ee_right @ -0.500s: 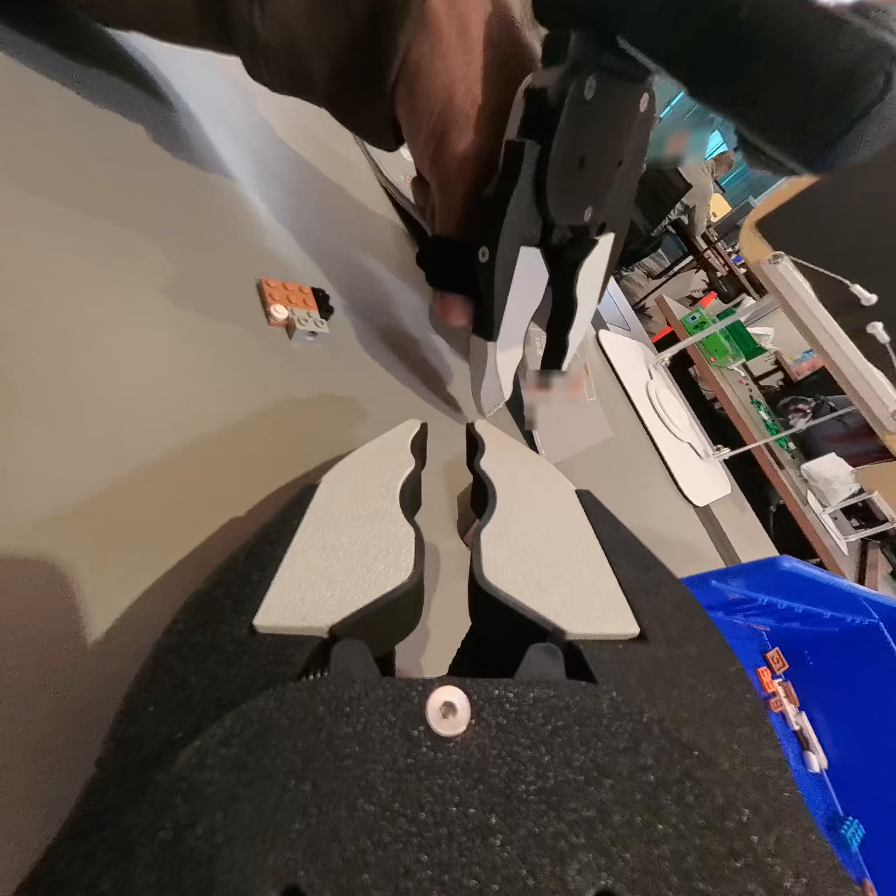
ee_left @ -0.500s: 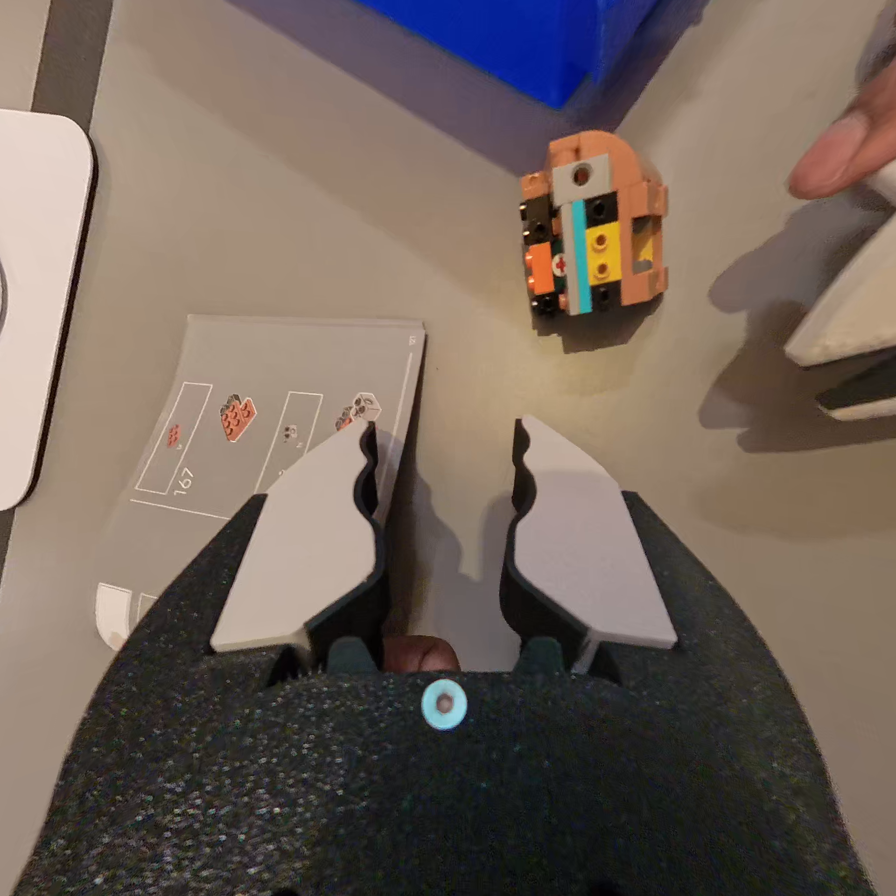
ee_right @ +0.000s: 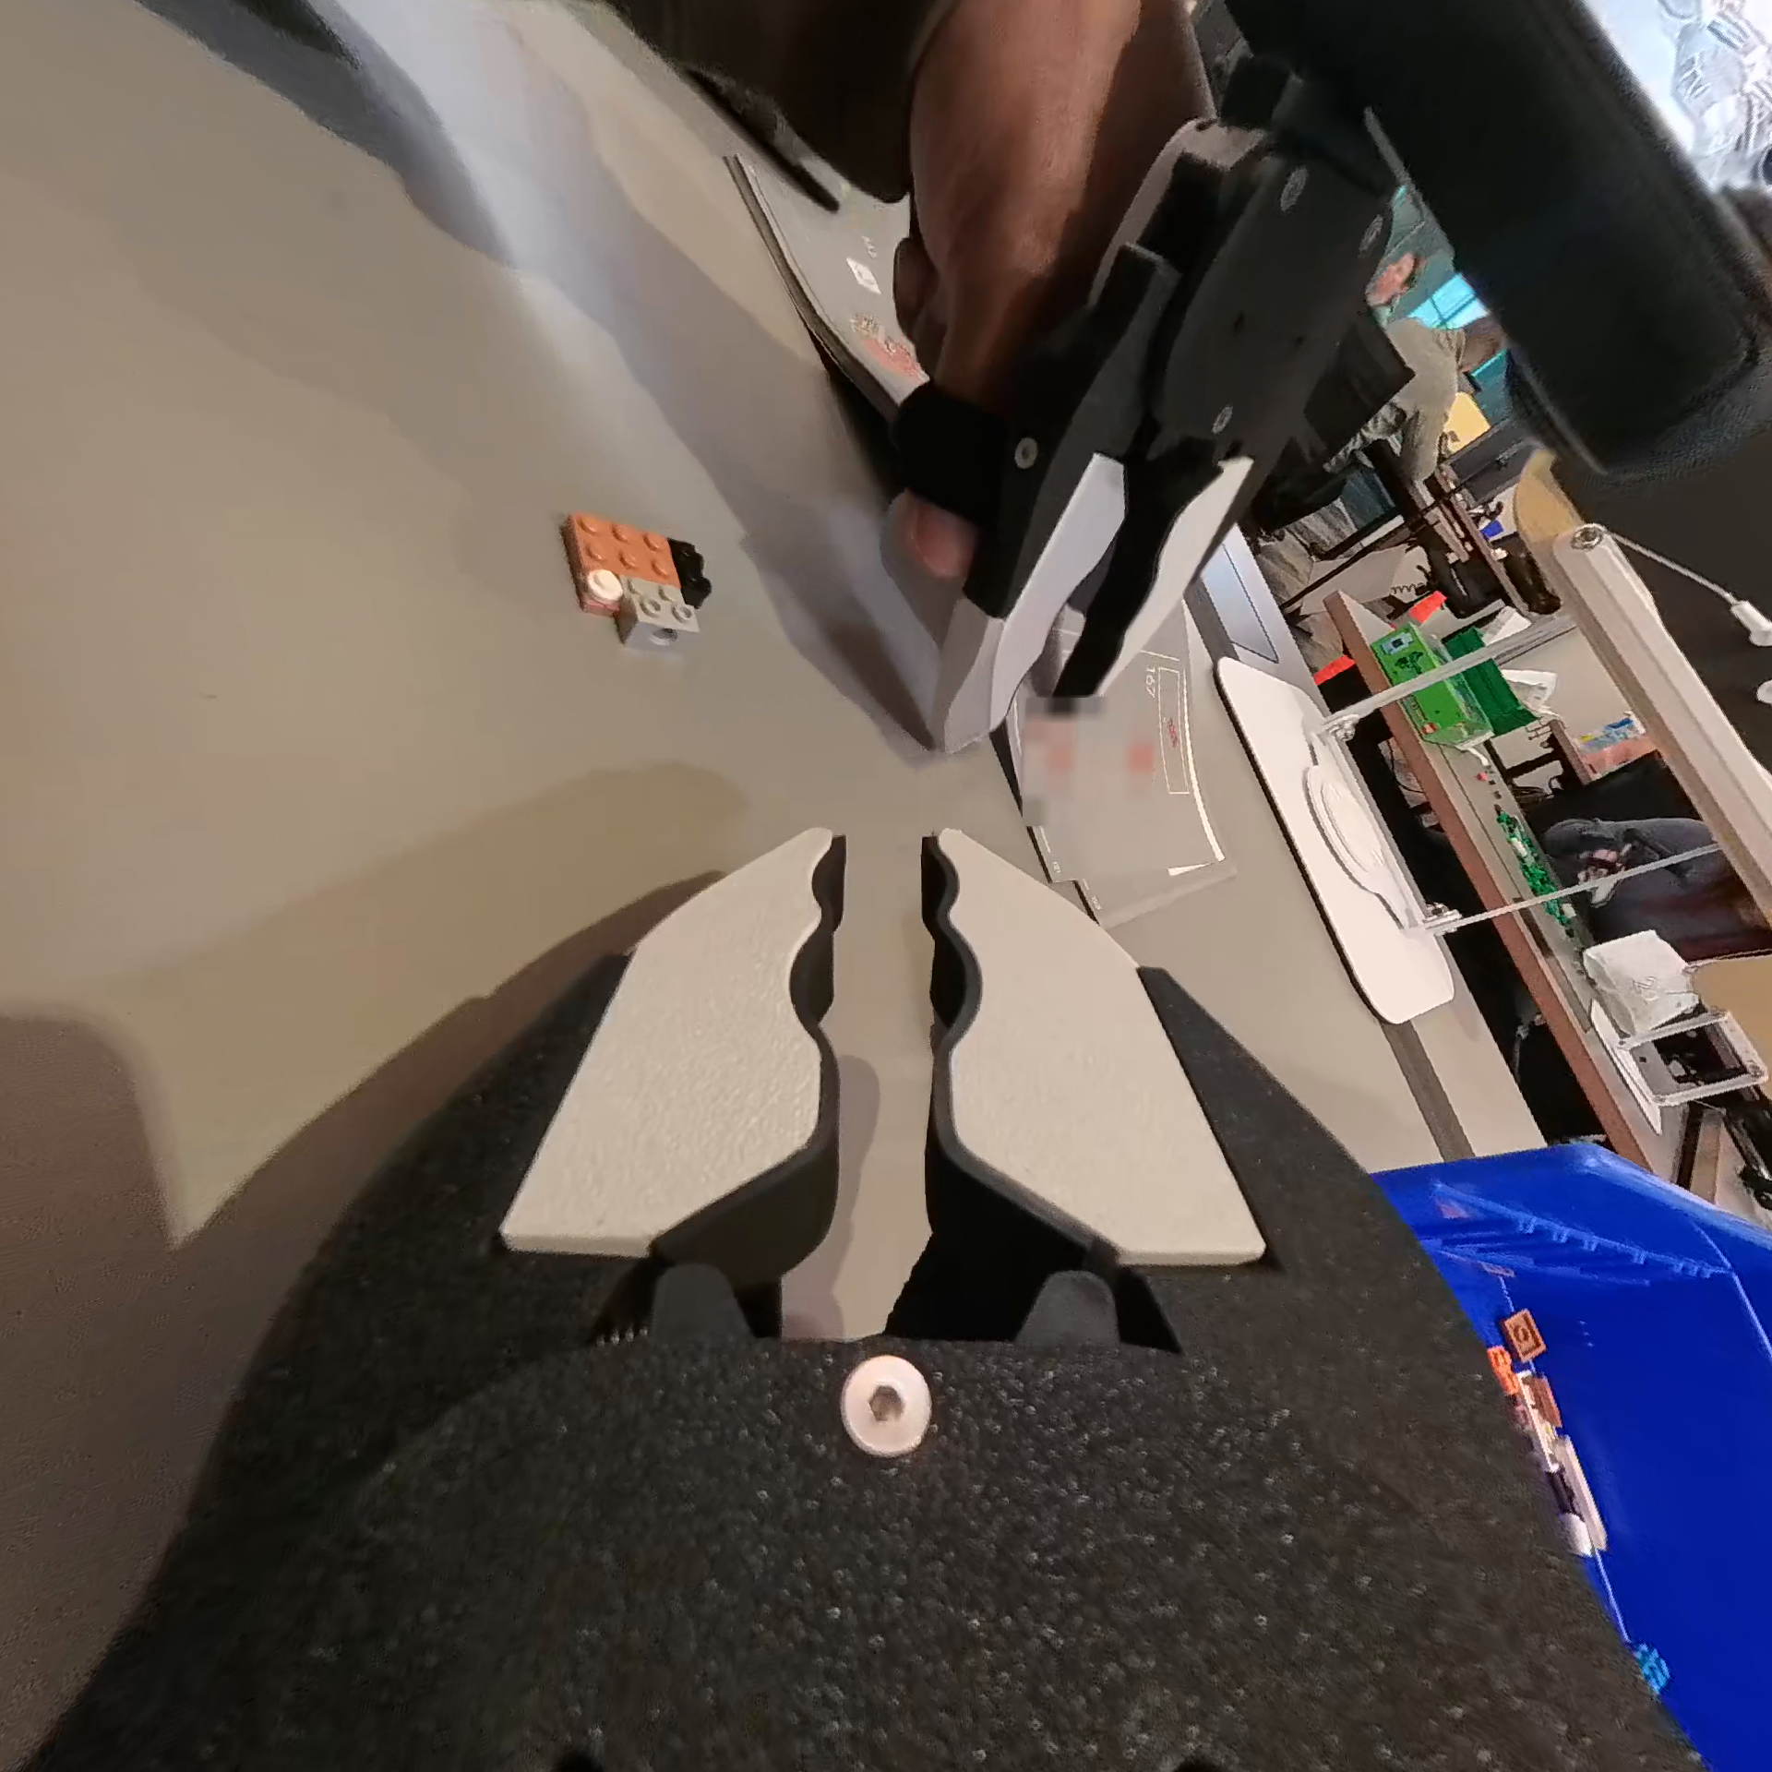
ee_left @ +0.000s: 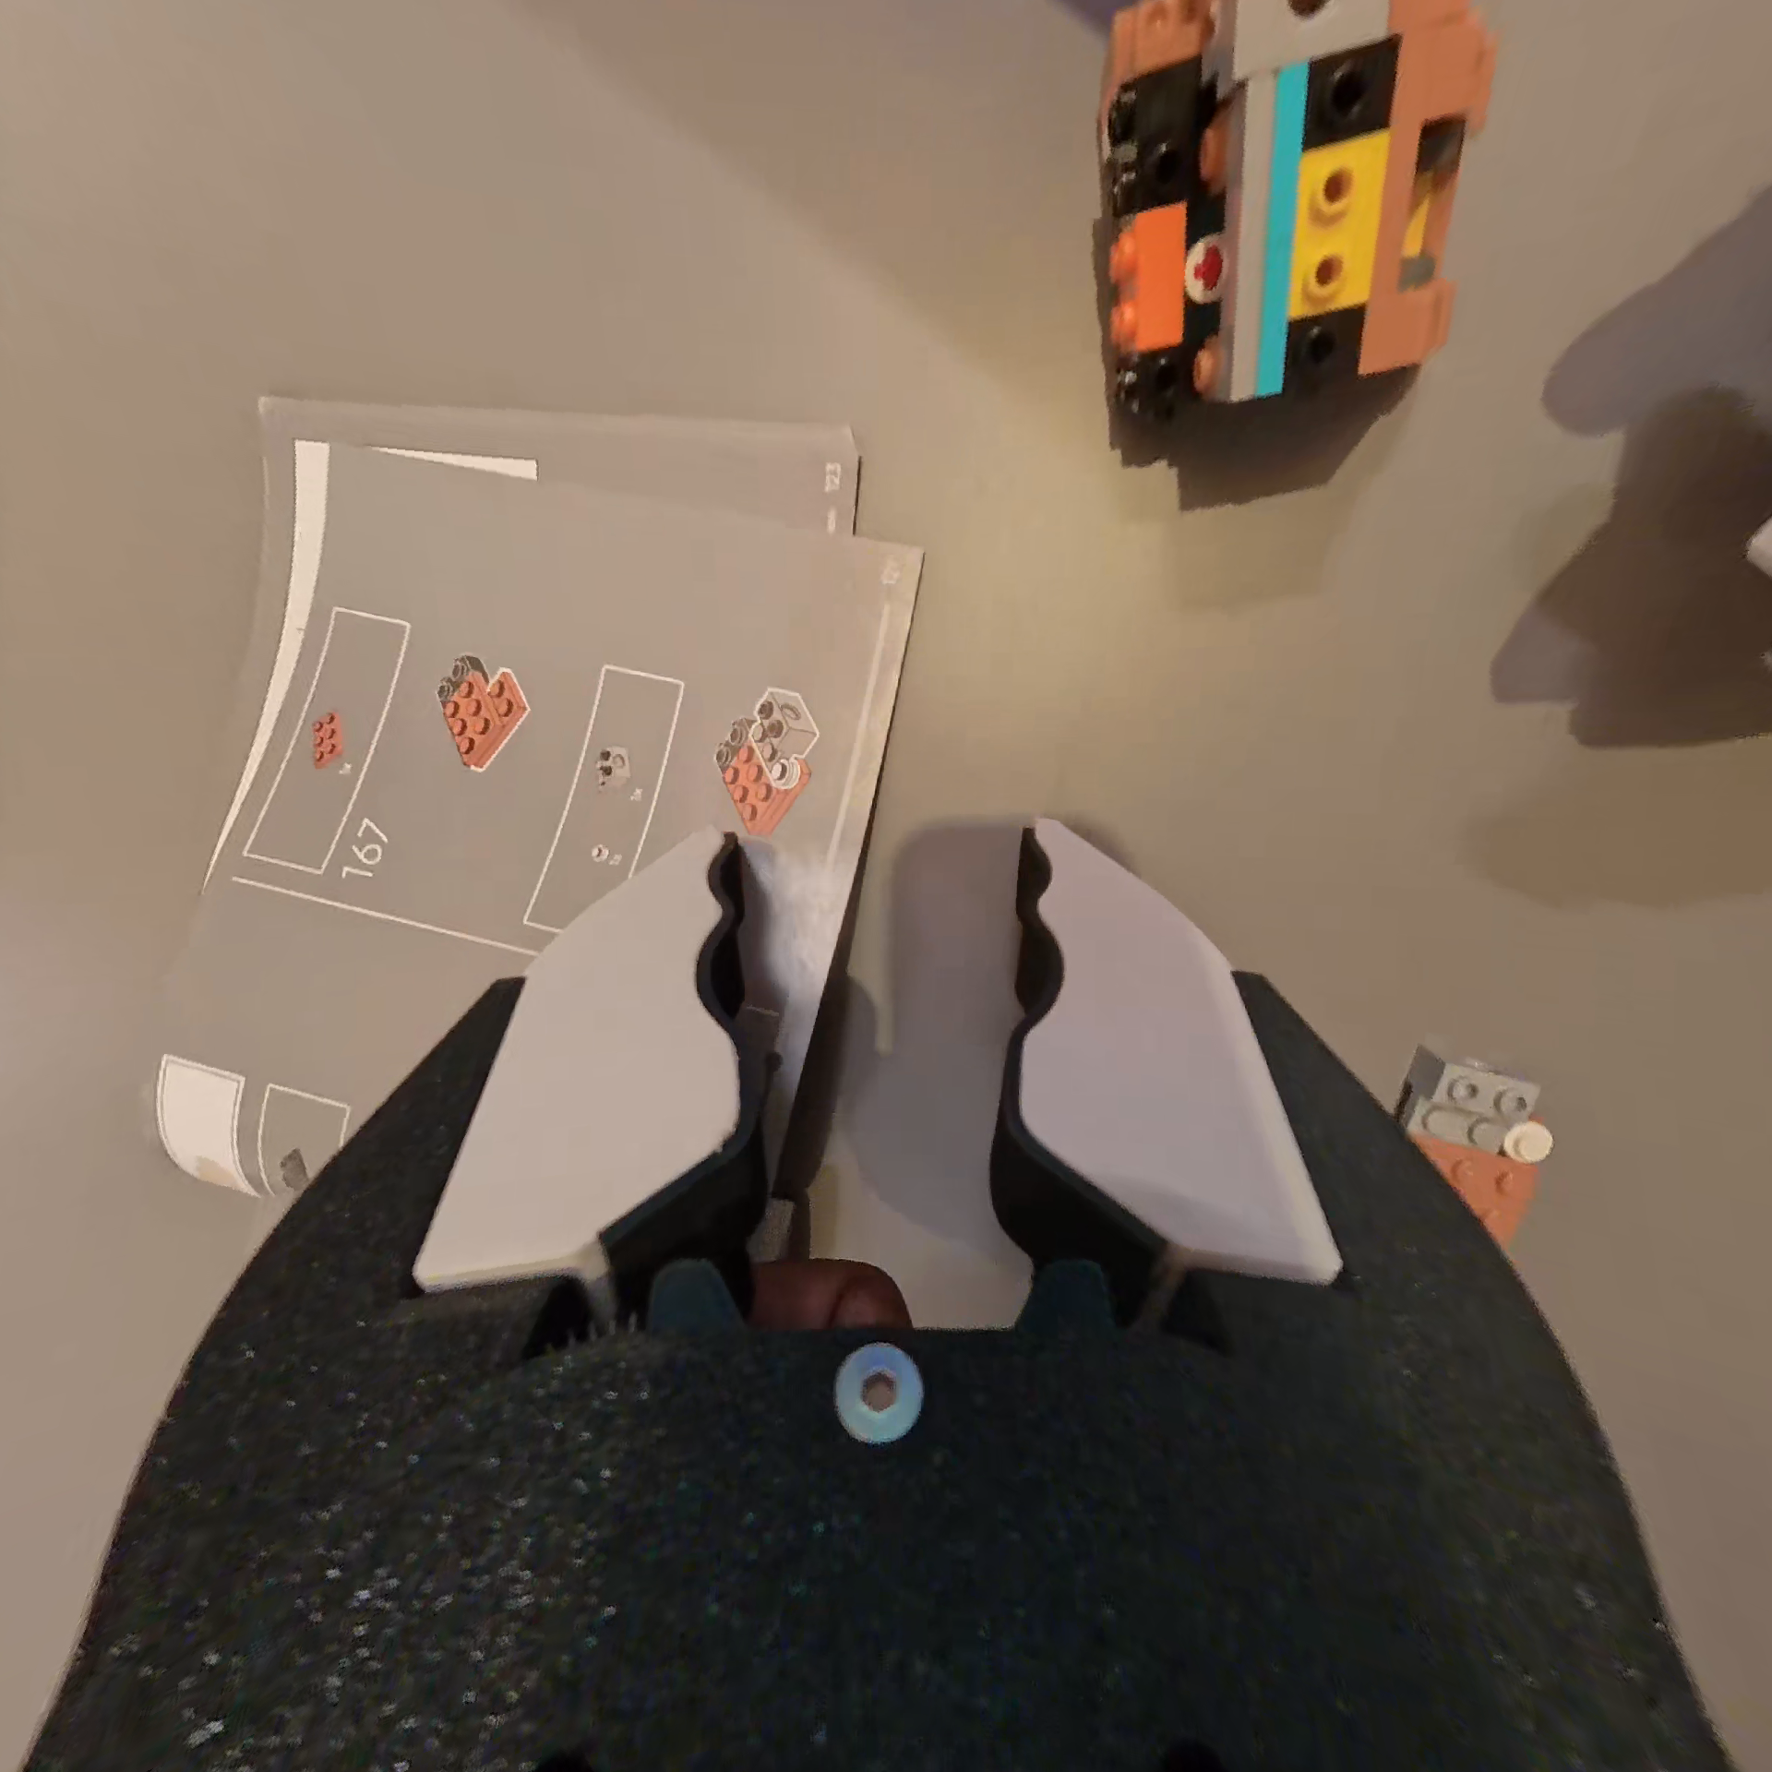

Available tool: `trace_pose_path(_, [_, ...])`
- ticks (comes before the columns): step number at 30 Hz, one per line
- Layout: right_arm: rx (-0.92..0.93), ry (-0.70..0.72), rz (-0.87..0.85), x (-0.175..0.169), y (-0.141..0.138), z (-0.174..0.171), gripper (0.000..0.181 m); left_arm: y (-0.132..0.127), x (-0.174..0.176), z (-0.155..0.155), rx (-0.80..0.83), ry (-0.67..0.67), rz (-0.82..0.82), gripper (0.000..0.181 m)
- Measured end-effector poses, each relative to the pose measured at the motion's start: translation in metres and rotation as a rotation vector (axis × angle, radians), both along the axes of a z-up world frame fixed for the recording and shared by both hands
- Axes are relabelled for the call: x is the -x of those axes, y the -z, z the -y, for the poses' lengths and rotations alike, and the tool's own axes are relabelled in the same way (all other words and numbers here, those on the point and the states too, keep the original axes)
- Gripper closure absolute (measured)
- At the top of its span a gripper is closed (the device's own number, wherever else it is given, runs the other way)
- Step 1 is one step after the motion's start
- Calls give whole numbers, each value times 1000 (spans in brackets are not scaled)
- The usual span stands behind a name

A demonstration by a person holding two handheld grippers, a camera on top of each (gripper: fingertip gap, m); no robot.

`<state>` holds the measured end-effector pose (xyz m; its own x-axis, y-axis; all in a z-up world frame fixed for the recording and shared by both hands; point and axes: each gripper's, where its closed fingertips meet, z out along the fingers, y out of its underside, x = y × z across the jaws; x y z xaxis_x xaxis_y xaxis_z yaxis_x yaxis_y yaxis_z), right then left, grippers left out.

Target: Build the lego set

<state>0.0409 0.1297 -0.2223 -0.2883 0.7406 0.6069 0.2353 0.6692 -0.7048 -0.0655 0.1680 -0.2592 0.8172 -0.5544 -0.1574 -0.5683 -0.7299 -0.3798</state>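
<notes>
- Two grippers, both empty. The left gripper has its jaws spread wide, hanging over the grey table; the right gripper has its jaws close together with a narrow gap between them, pinching nothing.
- One large lego build, brown shell with black, yellow, orange and teal parts: ahead and to the right of the left gripper, well apart from its tips. Left wrist view only.
- One small lego assembly, brown plate with grey and black bricks: ahead-left of the right gripper; in the left wrist view it lies just beside the left gripper's right flank.
- One instruction booklet, open, under and ahead-left of the left gripper's left finger.
- One blue bin, holding loose pieces, to the right of the right gripper. Right wrist view only.
- One white plate-like stand, beyond the booklet. Right wrist view only.
- One hand holding the left gripper, seen from the right wrist view.
</notes>
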Motion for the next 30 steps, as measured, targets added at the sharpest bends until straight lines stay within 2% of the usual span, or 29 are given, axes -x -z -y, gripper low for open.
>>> trace_pose_path(21, [-3, 5, -8, 0, -1, -1, 166, -21, 36, 35, -101, -57, -82, 137])
trace_pose_path(30, [-7, 4, -16, 0, -2, 0, 166, -30, 59, 44, -181, -146, -96, 138])
